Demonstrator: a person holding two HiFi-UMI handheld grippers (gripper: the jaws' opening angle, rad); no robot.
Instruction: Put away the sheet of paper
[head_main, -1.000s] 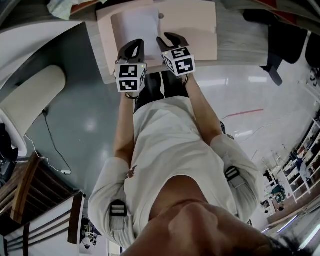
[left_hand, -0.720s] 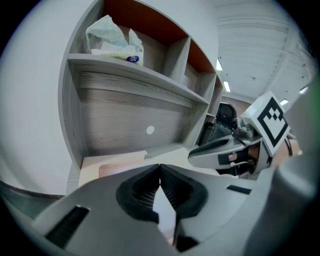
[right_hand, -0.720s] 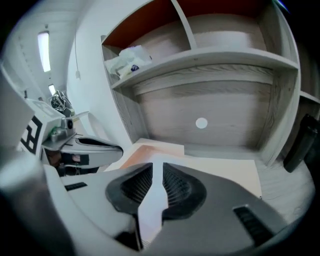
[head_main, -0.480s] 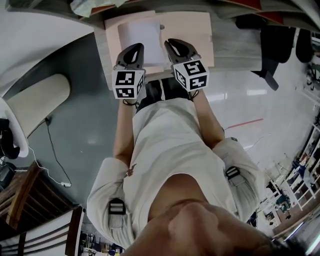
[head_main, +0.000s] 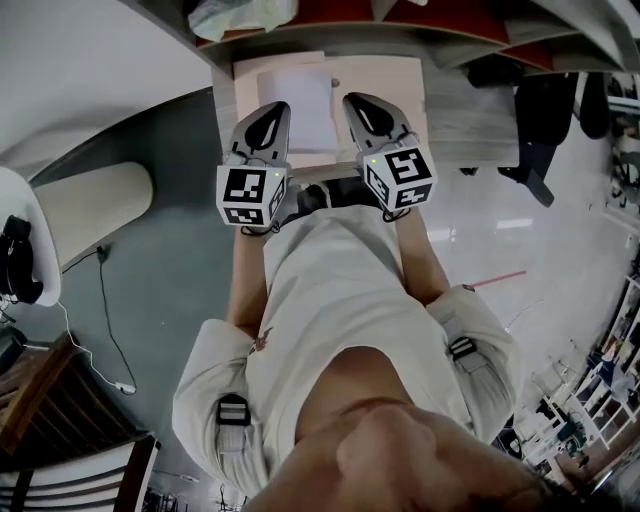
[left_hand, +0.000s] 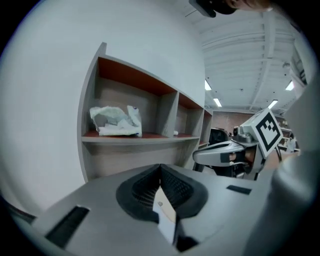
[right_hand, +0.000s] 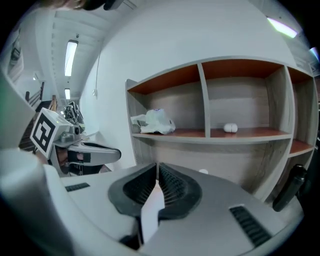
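Left gripper (left_hand: 160, 167) jaws clamped on sheet of paper (head_main: 296, 98) | right gripper (right_hand: 157, 166) jaws, just closing, pinch the same sheet | above the counter (head_main: 385, 85)

White sheet of paper (head_main: 297, 100), pale beige surface (head_main: 385, 78), grey left claw (head_main: 272, 112) and right claw (head_main: 358, 103) bearing black-and-white square markers, grey shelf (right_hand: 250, 134) with red-brown boards.

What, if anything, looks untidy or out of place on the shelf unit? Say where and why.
A crumpled whitish bag lies slumped in the left compartment of the shelf unit, the only rumpled thing there. The middle compartment holds one small white object, too small to identify. Nothing looks spilled or broken.
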